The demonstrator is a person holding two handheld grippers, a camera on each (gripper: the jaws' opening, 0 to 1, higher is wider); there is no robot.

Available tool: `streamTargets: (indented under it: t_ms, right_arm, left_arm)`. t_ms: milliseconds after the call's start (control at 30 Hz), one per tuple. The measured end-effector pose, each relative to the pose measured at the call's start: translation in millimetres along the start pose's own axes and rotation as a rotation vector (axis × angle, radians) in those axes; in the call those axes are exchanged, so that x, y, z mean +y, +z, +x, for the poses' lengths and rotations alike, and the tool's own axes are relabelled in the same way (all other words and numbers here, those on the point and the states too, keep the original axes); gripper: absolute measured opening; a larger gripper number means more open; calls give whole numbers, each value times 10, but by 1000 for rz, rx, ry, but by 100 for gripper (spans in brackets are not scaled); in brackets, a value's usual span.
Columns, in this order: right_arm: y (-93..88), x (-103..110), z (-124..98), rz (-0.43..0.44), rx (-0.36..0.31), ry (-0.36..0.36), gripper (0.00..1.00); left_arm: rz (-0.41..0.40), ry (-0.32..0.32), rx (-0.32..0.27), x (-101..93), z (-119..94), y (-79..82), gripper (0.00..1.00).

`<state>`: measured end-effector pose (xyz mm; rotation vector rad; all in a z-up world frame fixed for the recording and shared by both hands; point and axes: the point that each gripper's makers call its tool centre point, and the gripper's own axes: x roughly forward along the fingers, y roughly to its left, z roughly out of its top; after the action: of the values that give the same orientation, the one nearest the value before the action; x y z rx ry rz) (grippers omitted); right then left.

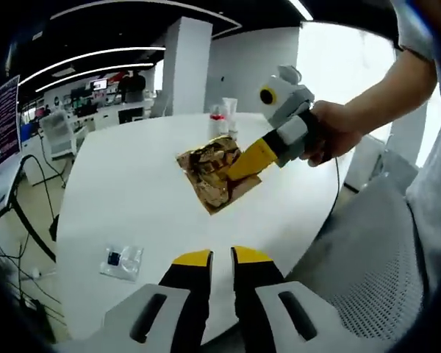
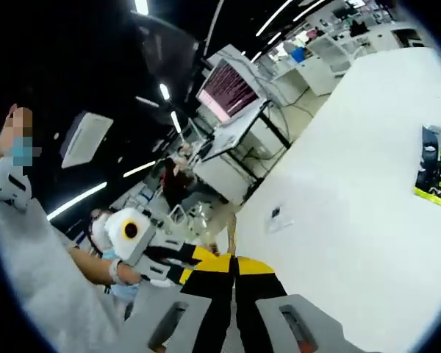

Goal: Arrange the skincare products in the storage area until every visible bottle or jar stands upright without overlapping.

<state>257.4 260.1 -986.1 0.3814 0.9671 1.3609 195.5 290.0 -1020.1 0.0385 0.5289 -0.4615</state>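
Taking the gold foil sheet [image 1: 217,173] in the middle of the white table [image 1: 132,191] as my landmark and reading left to right: near the table's edge on my side, well left of the foil, lies a small clear packet [image 1: 122,261] with something dark in it. My left gripper [image 1: 220,259] hangs short of the foil, jaws nearly together and holding nothing. Just beyond the foil, toward the far rim, stand the skincare bottles [image 1: 223,118], a small upright cluster; one looks reddish, one pale, too small to tell more. My right gripper [image 1: 244,163] reaches over the foil's right side, its yellow tips at the foil; I cannot tell whether it grips.

I judge the task barely begun: the bottles are not handled, and no storage area is evident.

In the right gripper view, a dark-and-green printed pack [image 2: 435,173] lies at the table's edge; I read only a "4".
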Motion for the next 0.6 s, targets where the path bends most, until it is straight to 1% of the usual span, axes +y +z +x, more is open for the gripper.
streamTargets:
  t_ms: [33,67,100,133,167,200,233,300,433,500,600]
  right_arm:
    - [98,-114,-1,7,-21,-40,0]
    - [156,-193,-1,13,-30,-69,0]
    - [227,-285,8,58,-42,-100,0]
    - [246,-304,13,72,-45,-101,0]
    - [327,-392,24,97,-64,-123,0]
    - [390,-473,37,104,-76,-154,0]
    - [462,-530,44,123,-79,-158,0]
    - [563,-584,76,146,-105,-176,0]
    - [659,-684,164,160,-99,-211,0]
    - [710,-731,195,158,-96,-230,0]
    - [864,-780,249,136,-81,-253,0]
  left_arm:
    - [-6,22,16,45,3,-32,7]
    - [-8,32,34,67,8,-67,6]
    - [-13,51,79,103,17,-148,5]
    - [-15,55,91,107,22,-171,4]
    - [-3,75,128,138,44,-237,4]
    - [3,104,149,181,44,-274,2]
    - [9,130,153,223,43,-284,0]
    - [20,158,146,265,34,-263,0]
    - [31,185,148,316,10,-265,0]
    - [40,185,142,312,10,-252,0]
    - [58,198,165,334,6,-292,0]
